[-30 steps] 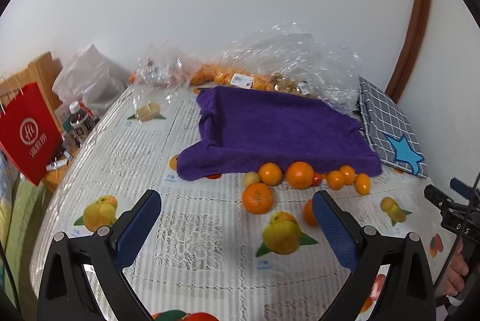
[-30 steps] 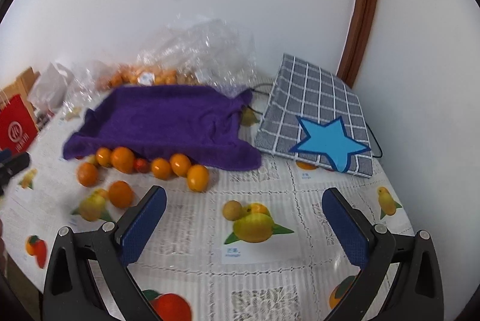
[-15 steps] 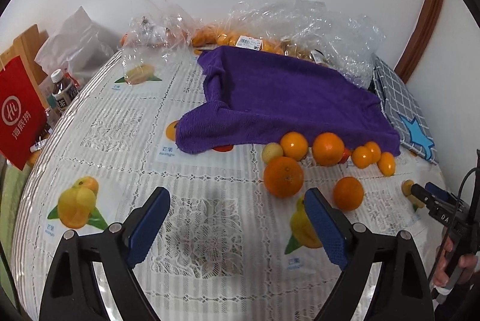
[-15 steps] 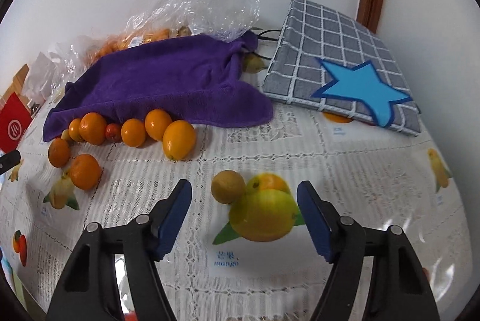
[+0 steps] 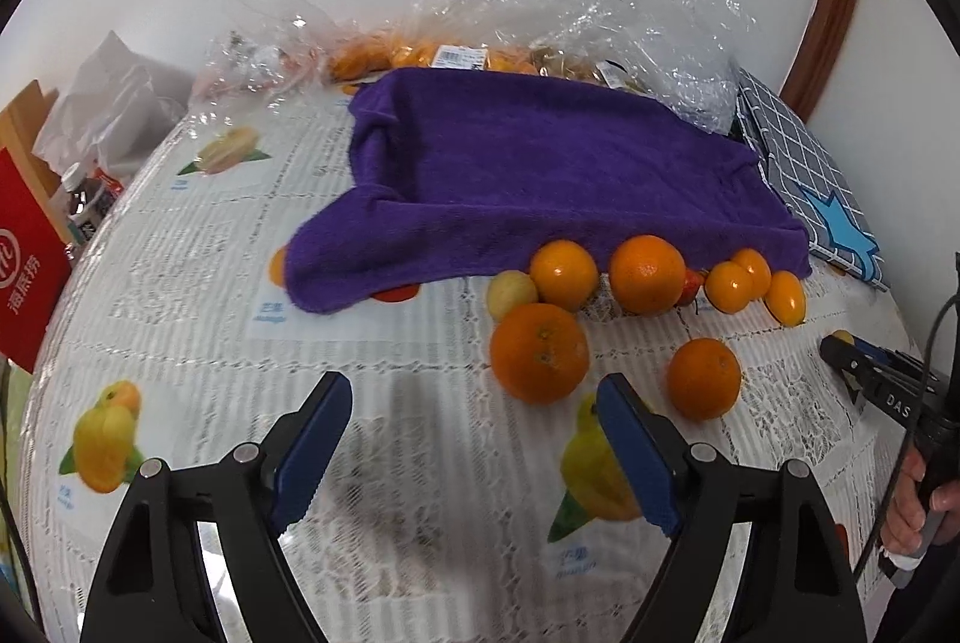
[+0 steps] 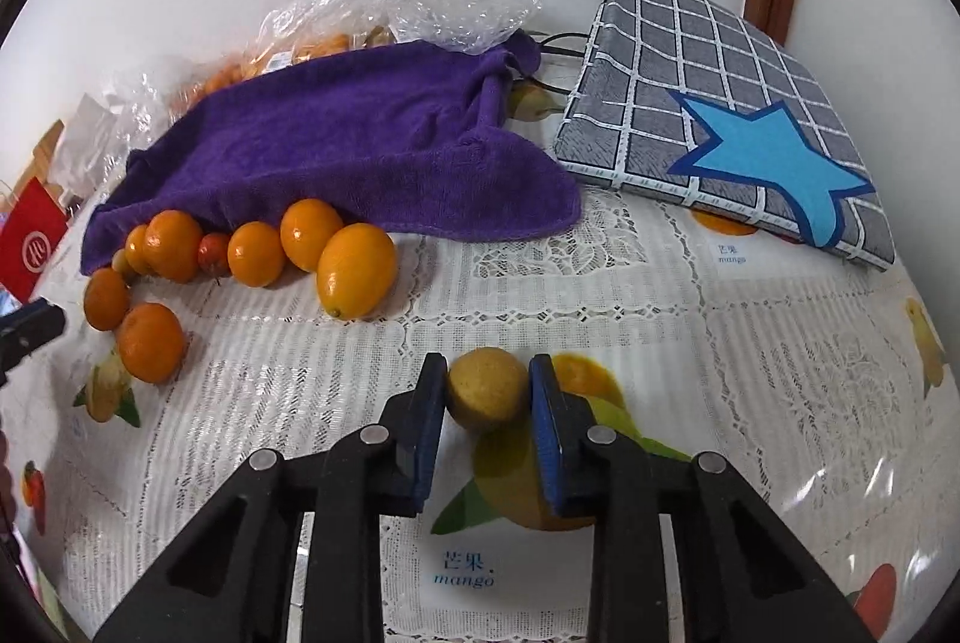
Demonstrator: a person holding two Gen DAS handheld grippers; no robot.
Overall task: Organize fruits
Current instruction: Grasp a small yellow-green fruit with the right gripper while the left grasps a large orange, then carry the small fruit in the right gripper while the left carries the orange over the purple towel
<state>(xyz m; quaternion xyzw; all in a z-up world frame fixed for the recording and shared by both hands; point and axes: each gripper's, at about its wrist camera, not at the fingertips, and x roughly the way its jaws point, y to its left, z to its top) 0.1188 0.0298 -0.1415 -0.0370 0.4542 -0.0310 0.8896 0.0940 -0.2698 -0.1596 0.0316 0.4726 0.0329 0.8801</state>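
My right gripper [image 6: 487,391] is shut on a small yellow-brown fruit [image 6: 487,394] resting on the tablecloth; the blue pads press both its sides. Several oranges and kumquats [image 6: 252,247] lie in a row along the front edge of a purple towel [image 6: 360,150]. My left gripper [image 5: 474,448] is open and empty, low over the table, just short of a large orange [image 5: 539,353]. A smaller orange [image 5: 703,379] lies to its right. The right gripper shows at the right edge of the left wrist view [image 5: 870,379].
A grey checked bag with a blue star [image 6: 732,120] lies at the right. Clear plastic bags of fruit [image 5: 576,12] sit behind the towel. A red paper bag [image 5: 24,271] and a bottle [image 5: 90,199] stand off the table's left edge.
My right gripper moved forward and down and closed on the small yellow-brown fruit. My left gripper moved closer to the oranges and stayed open.
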